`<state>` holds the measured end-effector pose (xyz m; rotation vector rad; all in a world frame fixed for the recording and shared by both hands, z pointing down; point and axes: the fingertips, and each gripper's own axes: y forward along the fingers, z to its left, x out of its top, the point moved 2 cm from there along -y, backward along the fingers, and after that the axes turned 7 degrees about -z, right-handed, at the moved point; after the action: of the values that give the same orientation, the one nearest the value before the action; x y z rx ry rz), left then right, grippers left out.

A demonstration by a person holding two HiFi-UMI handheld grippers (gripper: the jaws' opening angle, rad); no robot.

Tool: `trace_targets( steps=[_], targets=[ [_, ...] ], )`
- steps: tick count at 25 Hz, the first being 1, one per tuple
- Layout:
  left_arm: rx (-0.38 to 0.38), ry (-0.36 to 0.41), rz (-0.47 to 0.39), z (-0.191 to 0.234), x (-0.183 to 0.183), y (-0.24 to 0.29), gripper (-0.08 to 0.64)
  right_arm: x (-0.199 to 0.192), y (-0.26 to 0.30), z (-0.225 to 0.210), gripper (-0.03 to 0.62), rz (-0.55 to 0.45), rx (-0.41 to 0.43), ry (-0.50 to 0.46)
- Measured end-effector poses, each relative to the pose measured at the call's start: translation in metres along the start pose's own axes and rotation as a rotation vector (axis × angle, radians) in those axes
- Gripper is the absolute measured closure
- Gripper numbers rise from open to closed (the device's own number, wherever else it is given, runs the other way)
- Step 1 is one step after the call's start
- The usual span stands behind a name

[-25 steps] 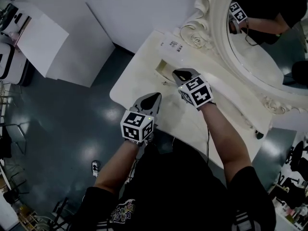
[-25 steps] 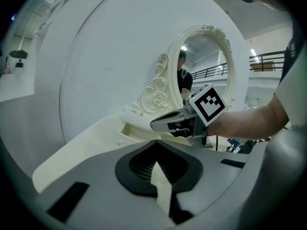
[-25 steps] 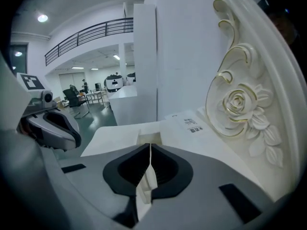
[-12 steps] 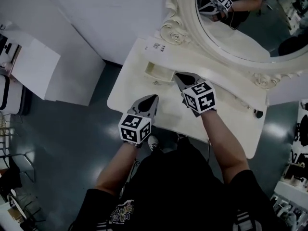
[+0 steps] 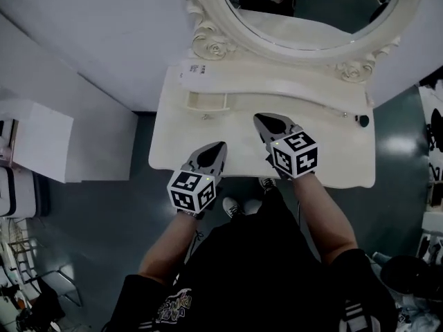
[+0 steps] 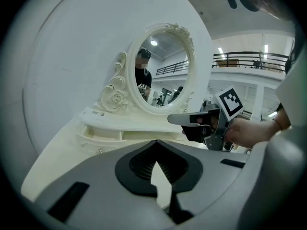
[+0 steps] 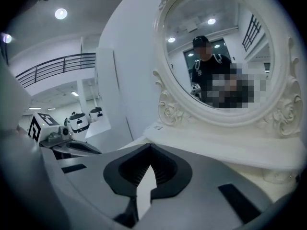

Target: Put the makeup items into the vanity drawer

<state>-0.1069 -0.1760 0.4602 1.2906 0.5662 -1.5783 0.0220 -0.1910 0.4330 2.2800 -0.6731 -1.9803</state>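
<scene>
The drawer stands pulled open in the raised shelf at the back left of the cream vanity. It lies just ahead of the left gripper and a little to its left; it also lies near the tip of the right gripper, on that gripper's left. Neither gripper touches it.

The left gripper is over the front edge of the tabletop, pointing at the mirror; in the left gripper view its jaws meet at the tip, with only the pale tabletop showing through the slit behind the pads, so it grips nothing. The right gripper is further in over the middle of the tabletop; in the right gripper view its jaws are likewise pressed together at the tip and empty. Whether either one rests on the wood cannot be told. The two grippers are side by side and apart.

A small dark thing sits at the far right end of the shelf, well away from the drawer and both grippers; it is too small to tell what it is. A printed label lies at the back left corner; the oval mirror in its carved frame rises behind the shelf and reflects the person. A white cabinet stands to the left on the dark floor; the person's shoes show under the front edge of the vanity. Nothing lies between the grippers and the drawer.
</scene>
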Motion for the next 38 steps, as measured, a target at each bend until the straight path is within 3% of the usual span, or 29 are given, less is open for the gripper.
trace_targets(
  steps=[7, 14, 38],
  targets=[
    [-0.099, 0.025, 0.033, -0.041, -0.01, 0.002, 0.56, -0.022, -0.064, -0.006, 0.563, -0.025, -0.102, 0.075],
    [-0.118, 0.03, 0.039, -0.074, -0.013, 0.008, 0.56, -0.023, -0.106, 0.0, 0.563, -0.052, -0.105, 0.07],
    [0.096, -0.046, 0.004, -0.194, -0.062, 0.012, 0.56, -0.066, -0.209, -0.017, 0.563, 0.0, 0.123, 0.029]
  ],
)
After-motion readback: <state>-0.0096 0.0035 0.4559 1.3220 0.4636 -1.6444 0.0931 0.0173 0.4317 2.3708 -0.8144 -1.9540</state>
